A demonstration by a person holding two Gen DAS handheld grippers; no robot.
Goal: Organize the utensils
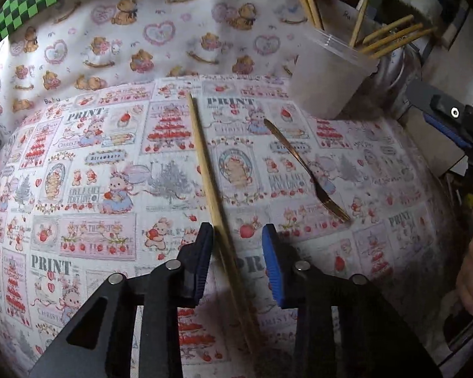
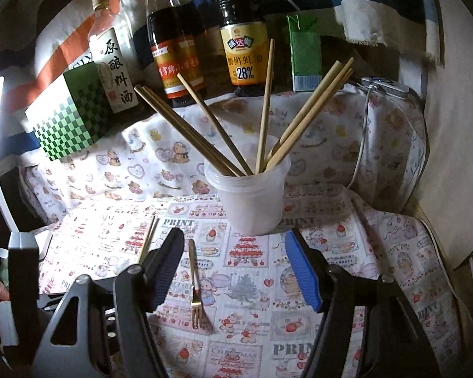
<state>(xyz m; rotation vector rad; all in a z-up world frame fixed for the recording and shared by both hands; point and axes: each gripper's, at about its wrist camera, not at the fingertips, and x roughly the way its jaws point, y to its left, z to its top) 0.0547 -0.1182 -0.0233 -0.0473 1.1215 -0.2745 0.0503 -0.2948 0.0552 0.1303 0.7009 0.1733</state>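
Left gripper [image 1: 238, 239]: jaws part-closed around the loose chopsticks [image 1: 205, 170], which lie on the printed cloth [image 1: 88, 189]. The left pad looks to be at or against the sticks; the blue right pad stands clear of them with cloth showing between. Not yet a grip, as I read it.

Right gripper [image 2: 235, 267]: jaws apart, nothing between them, hanging over the small fork [image 2: 196, 296], which lies flat on the cloth just in front of the plastic cup [image 2: 249, 198]. The cup stands upright near the cloth's far edge with several chopsticks already in it, fanned outward.

Risks from here:
- The sticks sit off-centre, near the left pad. If the jaws close as they stand, the right pad will probably push the sticks sideways, and they may roll or splay.
- Two thin sticks in one pinch: one may slip out on the lift, or the pair may scissor.
- The grip point appears nearer the close end, so the long far end could droop and swing.
- The cup looks light, and its contents lean wide. A stick coming in at a slant could knock the ones already there or tip the cup.
- Pads pressed low may catch the cloth.

Hard to make out:
- Whether this is one stick or two; the right wrist view suggests two tips side by side.
- The near end of the sticks is blurred and runs under the gripper body.
- The cup's base and contents are cloudy.
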